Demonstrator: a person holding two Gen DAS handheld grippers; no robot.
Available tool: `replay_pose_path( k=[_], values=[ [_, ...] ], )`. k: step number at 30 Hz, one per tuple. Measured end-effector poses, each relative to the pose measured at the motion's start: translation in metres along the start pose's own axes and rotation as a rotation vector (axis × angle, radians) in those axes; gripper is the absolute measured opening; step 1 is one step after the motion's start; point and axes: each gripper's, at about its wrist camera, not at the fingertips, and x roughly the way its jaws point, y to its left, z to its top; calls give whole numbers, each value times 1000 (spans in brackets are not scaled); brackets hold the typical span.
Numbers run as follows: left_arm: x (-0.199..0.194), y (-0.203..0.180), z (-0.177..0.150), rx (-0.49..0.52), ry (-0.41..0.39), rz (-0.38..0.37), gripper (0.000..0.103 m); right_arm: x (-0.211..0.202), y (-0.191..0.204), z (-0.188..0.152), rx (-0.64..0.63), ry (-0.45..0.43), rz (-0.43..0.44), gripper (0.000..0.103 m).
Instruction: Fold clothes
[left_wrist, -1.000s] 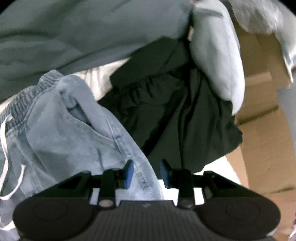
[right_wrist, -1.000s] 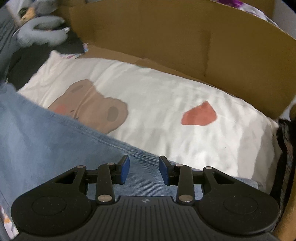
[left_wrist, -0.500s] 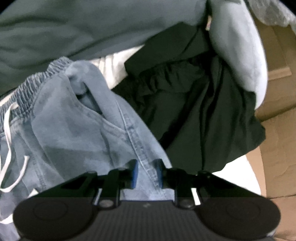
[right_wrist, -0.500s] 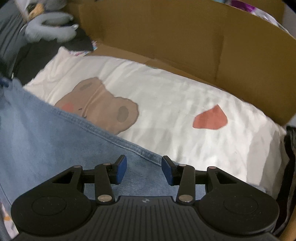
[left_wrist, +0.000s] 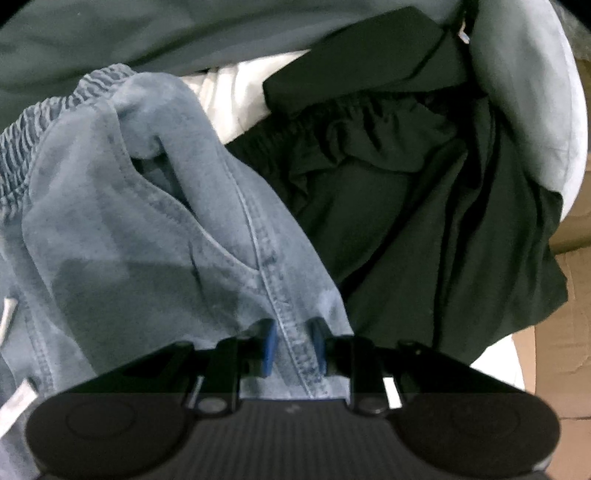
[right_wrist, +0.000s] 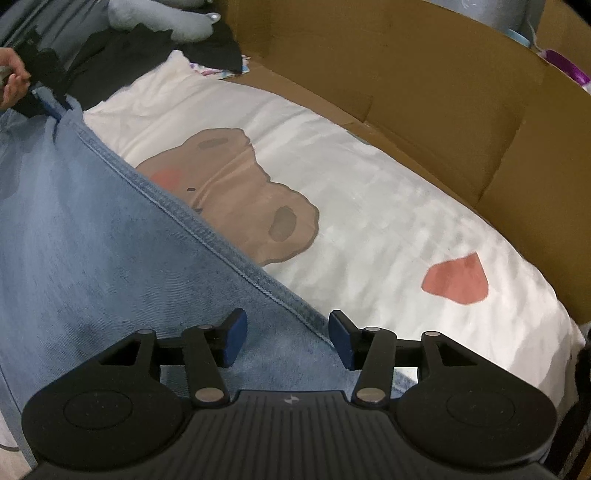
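Brown cardboard wall behind bedding

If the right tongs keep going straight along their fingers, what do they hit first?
Most likely the blue denim trousers: the right tongs stand open, having just widened, right over the seamed edge. The white bear-print bedding lies just beyond; depth is unclear.
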Motion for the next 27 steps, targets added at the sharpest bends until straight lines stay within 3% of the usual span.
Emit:
replay_pose_path(
  k=[4, 13, 15, 16, 17, 20, 27],
  values=[
    [-2, -1, -3, 18, -17, -10, 18, 11, -4, 2, -1, 23, 26, 59],
    [-27, 8, -8, 17, -72, -152, 12, 24, -8, 8, -53, 54, 41, 60],
    [-31, 7, -7, 23, -80, -179, 12, 25, -5, 9, -89, 70, 69, 40],
    [-33, 6, -6, 25, -83, -190, 12, 25, -3, 11, -114, 85, 80, 18],
    [-34, 5, -6, 26, -85, -198, 12, 24, 0, 12, -135, 95, 80, 12],
    [-36, 1, -5, 31, -92, -218, 12, 19, 5, 17, -176, 110, 62, 9],
    [-31, -6, -3, 46, -89, -245, 12, 1, 1, 27, -114, 56, -22, 8]
  ],
)
